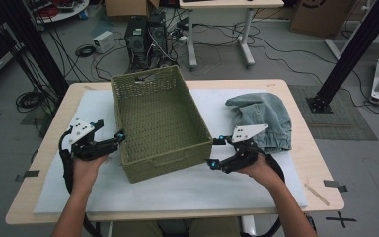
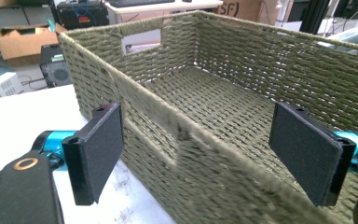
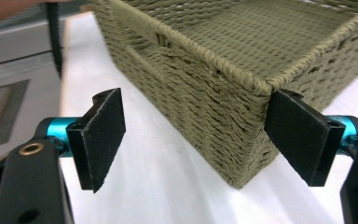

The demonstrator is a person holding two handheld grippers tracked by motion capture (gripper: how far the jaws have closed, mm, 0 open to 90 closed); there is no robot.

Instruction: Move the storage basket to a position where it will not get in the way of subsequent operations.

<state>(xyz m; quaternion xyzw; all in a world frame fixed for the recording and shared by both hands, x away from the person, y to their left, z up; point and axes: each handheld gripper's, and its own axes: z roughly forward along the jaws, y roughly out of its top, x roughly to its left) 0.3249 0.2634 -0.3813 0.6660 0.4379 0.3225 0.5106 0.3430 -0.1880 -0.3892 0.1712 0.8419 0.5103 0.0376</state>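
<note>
You are holding the left gripper [image 1: 120,137] spread wide, its jaws straddling the basket's [image 1: 164,118] left long wall near the front corner: in the left gripper view one pad [image 2: 100,149] is sitting outside the wall and the other [image 2: 305,151] inside over the woven floor, with daylight on both sides, so nothing is gripped. Your right gripper [image 1: 216,152] is likewise released, jaws wide, waiting at the basket's front right corner; in the right gripper view the corner [image 3: 261,88] is sitting just inside the right-hand pad [image 3: 303,135], very close, though whether it is touching cannot be told, while the other pad [image 3: 102,135] is hanging over bare mat [image 3: 168,186]. The basket is lying at the table's [image 1: 301,148] centre, empty, its long axis running roughly 11 to 5 o'clock. A grey-green garment [image 1: 266,118] is lying bunched at 3 o'clock from the basket, just beyond your right gripper. Open mat is stretching along 6 o'clock in front of the basket and at 9 o'clock beside your left hand [image 1: 86,170]; the table's edge is lying near past both wrists.
</note>
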